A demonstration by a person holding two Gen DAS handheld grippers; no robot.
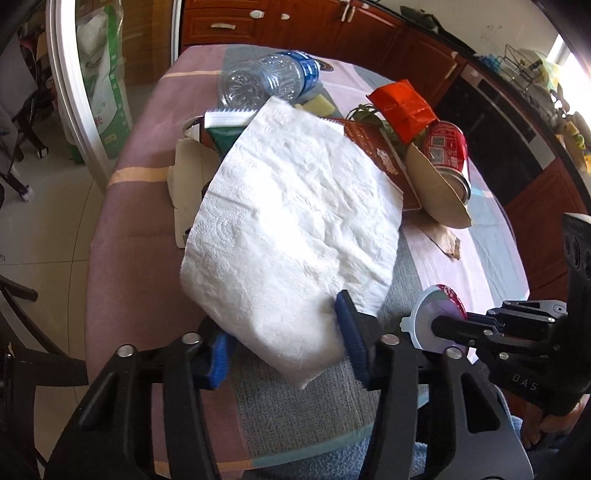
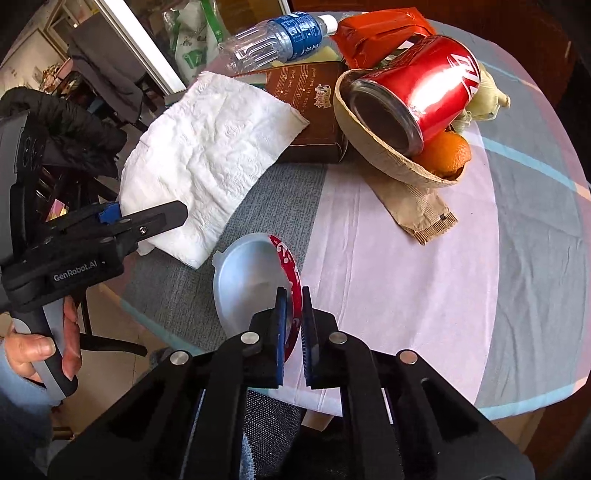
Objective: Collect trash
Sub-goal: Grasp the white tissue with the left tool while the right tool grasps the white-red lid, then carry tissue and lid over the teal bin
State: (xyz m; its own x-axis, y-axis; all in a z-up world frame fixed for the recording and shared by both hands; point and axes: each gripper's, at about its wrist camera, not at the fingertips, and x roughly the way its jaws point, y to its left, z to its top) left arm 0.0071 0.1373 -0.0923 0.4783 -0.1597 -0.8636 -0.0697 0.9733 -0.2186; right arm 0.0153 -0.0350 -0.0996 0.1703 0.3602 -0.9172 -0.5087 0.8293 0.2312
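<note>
Indoors, striped tablecloth [image 2: 424,295], wooden cabinets [image 1: 332,26]

"GenRobot.AI" in white on the left hand-held gripper [image 2: 147,221] body, at 9 o'clock in the right wrist view. "DAS" partly readable on the right hand-held gripper [image 1: 439,325], 4 o'clock in the left wrist view. Other labels unreadable.

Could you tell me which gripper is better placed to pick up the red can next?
Probably neither is free: the right gripper pinches the foil lid, the left gripper the paper towel. The red can lies nearer the right.
</note>
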